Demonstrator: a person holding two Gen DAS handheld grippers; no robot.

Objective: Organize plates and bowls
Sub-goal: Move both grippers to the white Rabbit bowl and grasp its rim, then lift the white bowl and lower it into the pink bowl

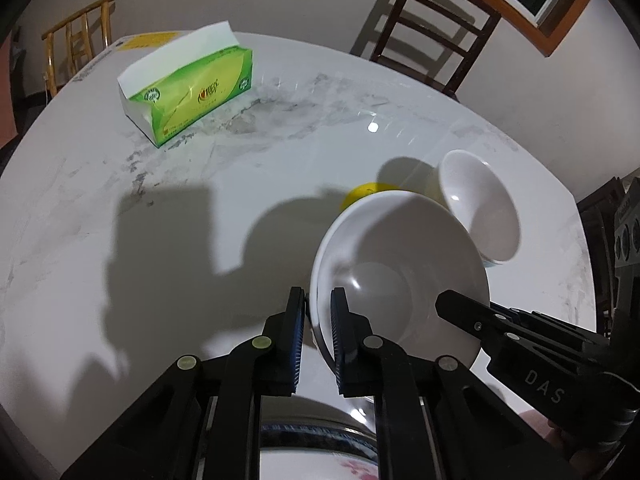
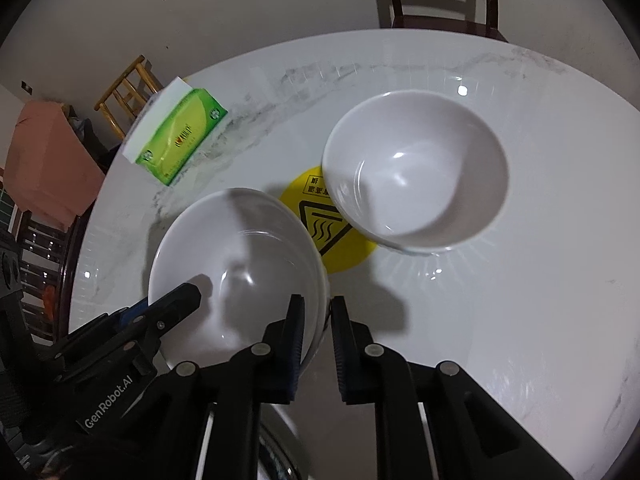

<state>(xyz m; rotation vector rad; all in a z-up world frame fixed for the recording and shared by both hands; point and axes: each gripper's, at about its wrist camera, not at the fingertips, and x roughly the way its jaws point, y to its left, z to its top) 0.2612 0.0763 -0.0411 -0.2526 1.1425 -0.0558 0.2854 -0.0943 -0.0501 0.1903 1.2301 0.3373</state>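
both grippers, left gripper (image 1: 317, 312) and right gripper (image 2: 317, 320), pinch opposite rims of the near bowl (image 2: 240, 256); lift evenly, clearing the second bowl (image 2: 416, 176) beyond it.

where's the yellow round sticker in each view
Left wrist view: only a sliver of the yellow sticker shows, right of centre, behind the far rim of the held bowl.
Right wrist view: centre, the yellow sticker lies between the two bowls.
Shared landmark: the green tissue box, upper left in both.
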